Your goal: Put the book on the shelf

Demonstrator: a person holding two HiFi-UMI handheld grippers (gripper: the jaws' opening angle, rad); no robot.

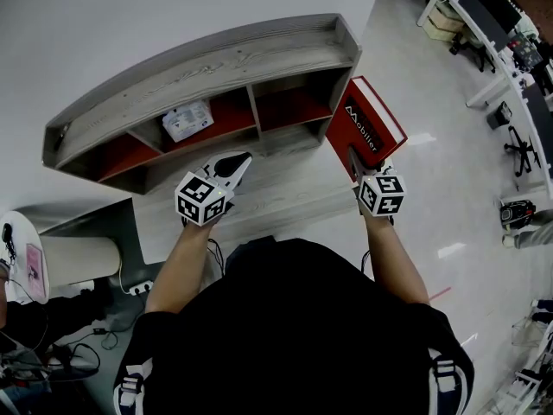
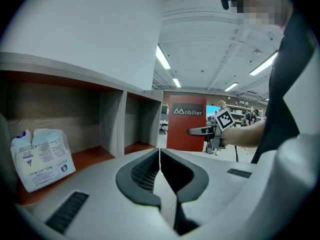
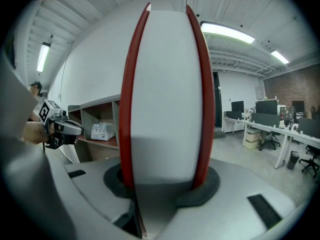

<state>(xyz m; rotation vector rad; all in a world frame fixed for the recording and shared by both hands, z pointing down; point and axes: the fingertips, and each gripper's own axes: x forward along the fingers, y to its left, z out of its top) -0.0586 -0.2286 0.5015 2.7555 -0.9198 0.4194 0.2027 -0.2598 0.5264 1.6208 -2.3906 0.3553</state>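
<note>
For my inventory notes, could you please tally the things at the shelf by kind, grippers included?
Book: 1
Shelf: 1
White packet: 1
Grippers: 2 (left gripper, right gripper)
Total: 5

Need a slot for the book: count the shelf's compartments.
3. The left compartment, the middle compartment with a white packet, the right compartment nearest the book. None seems hidden.

book (image 1: 367,128) right of shelf (image 1: 207,67), packet (image 1: 187,120) inside
</note>
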